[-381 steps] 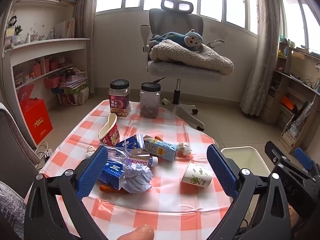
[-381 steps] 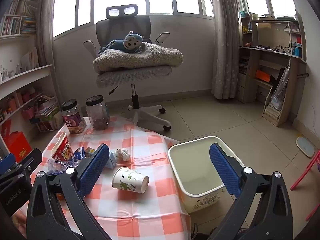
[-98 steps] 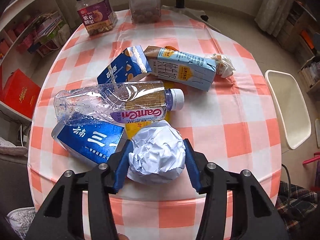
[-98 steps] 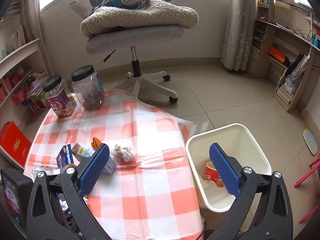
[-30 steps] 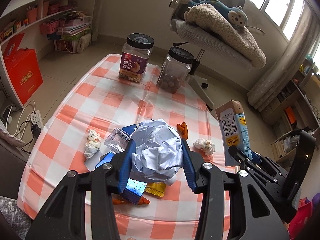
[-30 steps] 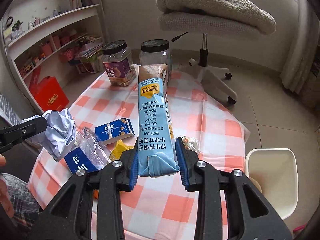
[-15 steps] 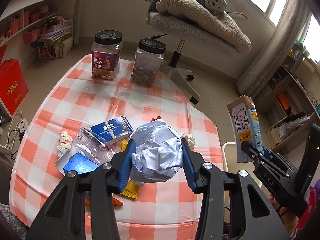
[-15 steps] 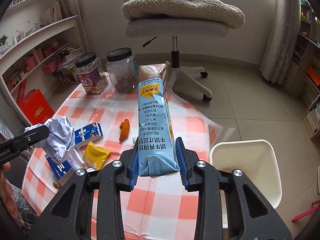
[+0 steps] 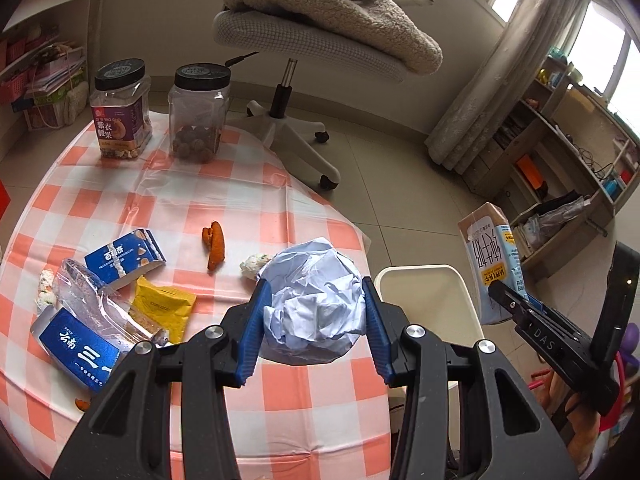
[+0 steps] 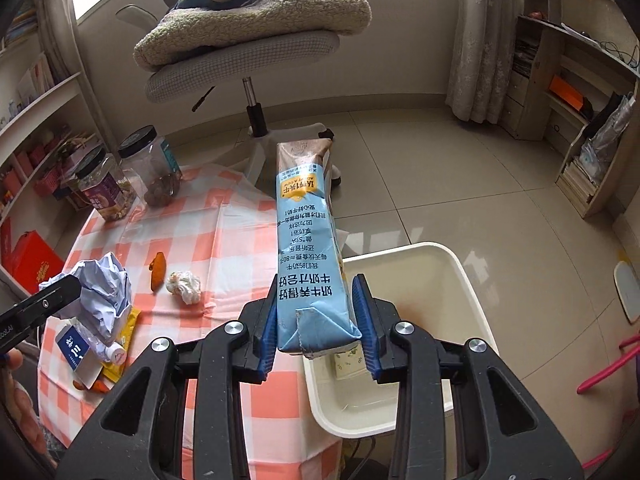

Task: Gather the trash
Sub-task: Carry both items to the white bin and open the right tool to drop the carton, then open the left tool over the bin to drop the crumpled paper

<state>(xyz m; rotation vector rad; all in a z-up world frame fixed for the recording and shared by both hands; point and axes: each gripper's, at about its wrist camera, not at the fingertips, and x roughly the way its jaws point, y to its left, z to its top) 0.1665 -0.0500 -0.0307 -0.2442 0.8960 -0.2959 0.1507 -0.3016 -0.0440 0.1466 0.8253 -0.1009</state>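
Crumpled white paper, balled up, sits pinched between the blue pads of my left hand-held gripper [image 9: 314, 282]; both pads press into the paper ball [image 9: 316, 300], which hangs above the near edge of the desk [image 9: 248, 200] with its orange-and-white checked cloth. My right hand-held gripper [image 10: 317, 280] pinches a tall light-blue milk carton [image 10: 306, 232] by its lower end. Its jaws have just been opening a little, yet the carton is between the pads, its folded base touching both, and it points up and away from me. From the right wrist view the carton is over the edge where the desk meets the cream waste bin [image 10: 460, 264], which stands on the floor just beside the desk.

On the cloth I see an orange peel [image 9: 216, 246] and a small tissue wad [image 9: 252, 266] near the middle. Towards the left lie a small blue carton [image 9: 124, 258], a yellow sachet [image 9: 164, 308], a crushed clear bottle [image 9: 92, 300] and a flattened blue box [image 9: 76, 344], clustered and partly overlapping. Two black-lidded jars [image 9: 120, 120] stand side by side at the far edge. Behind them an office chair [image 9: 304, 40] carries a folded fleece blanket.
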